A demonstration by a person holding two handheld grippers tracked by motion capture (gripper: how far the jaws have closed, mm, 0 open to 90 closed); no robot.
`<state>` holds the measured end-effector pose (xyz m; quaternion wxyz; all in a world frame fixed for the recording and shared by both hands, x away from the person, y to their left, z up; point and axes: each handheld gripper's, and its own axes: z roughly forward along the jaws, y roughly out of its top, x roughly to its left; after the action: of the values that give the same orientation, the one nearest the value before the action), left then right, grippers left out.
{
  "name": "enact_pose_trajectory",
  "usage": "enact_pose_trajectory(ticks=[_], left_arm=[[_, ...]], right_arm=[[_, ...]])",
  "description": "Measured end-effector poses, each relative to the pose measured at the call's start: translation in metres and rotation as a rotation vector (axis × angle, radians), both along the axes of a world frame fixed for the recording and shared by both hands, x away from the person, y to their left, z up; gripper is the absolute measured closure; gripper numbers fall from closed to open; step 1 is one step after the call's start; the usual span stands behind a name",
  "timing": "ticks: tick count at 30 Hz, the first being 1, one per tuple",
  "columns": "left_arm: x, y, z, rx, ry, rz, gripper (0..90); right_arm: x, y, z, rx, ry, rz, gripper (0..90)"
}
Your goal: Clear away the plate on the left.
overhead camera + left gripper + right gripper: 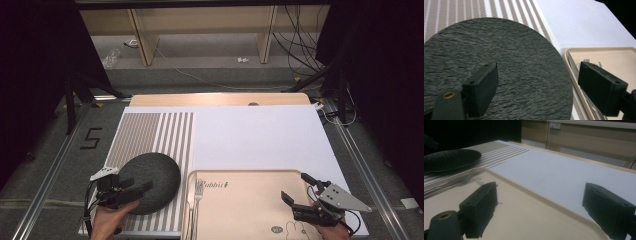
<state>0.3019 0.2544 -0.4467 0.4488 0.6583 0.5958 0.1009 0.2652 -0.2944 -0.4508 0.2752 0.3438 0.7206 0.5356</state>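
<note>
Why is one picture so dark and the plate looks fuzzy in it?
In the right gripper view the light is dim, so the black plate and fork look soft and murky, and the close fingers are blurred. The left gripper view is brighter: the plate's rough texture shows sharply. In the high view the white sheet glows bright while the room's edges sink into black.

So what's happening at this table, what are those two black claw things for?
A person holds a gripper in each hand. The left gripper hovers with open fingers over a dark round plate on a striped placemat. The right gripper, also open, hangs over a beige tray with a fork lying along its left edge. Neither grips anything.
</note>
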Motion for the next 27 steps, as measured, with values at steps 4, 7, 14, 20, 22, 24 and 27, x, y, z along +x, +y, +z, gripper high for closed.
enact_pose_trajectory(ticks=[4, 7, 14, 20, 22, 24, 27], left_arm=[[-0.002, 0.006, 0.0, -0.009, -0.002, 0.033, 16.3], [-0.003, 0.01, -0.001, -0.011, 0.006, 0.06, 16.3], [-0.008, 0.024, -0.002, -0.067, 0.028, 0.115, 16.3], [-0.015, 0.038, -0.006, -0.096, 0.048, 0.179, 16.3], [-0.018, 0.043, -0.007, -0.098, 0.048, 0.204, 16.3], [-0.019, 0.047, -0.008, -0.104, 0.055, 0.223, 16.7], [-0.02, 0.051, -0.011, -0.118, 0.086, 0.241, 16.7]], right_arm=[[-0.001, 0.001, 0.0, -0.004, 0.005, -0.001, 13.4], [0.0, 0.0, 0.0, -0.005, 0.002, -0.002, 13.4], [-0.001, 0.001, 0.0, -0.004, 0.004, -0.001, 13.4], [-0.001, 0.001, 0.0, -0.005, 0.004, -0.001, 13.5], [-0.001, 0.001, 0.0, -0.005, 0.004, 0.0, 13.5], [-0.001, 0.001, 0.0, -0.005, 0.003, -0.001, 13.5], [-0.001, 0.002, 0.0, -0.006, 0.003, 0.0, 13.5]])
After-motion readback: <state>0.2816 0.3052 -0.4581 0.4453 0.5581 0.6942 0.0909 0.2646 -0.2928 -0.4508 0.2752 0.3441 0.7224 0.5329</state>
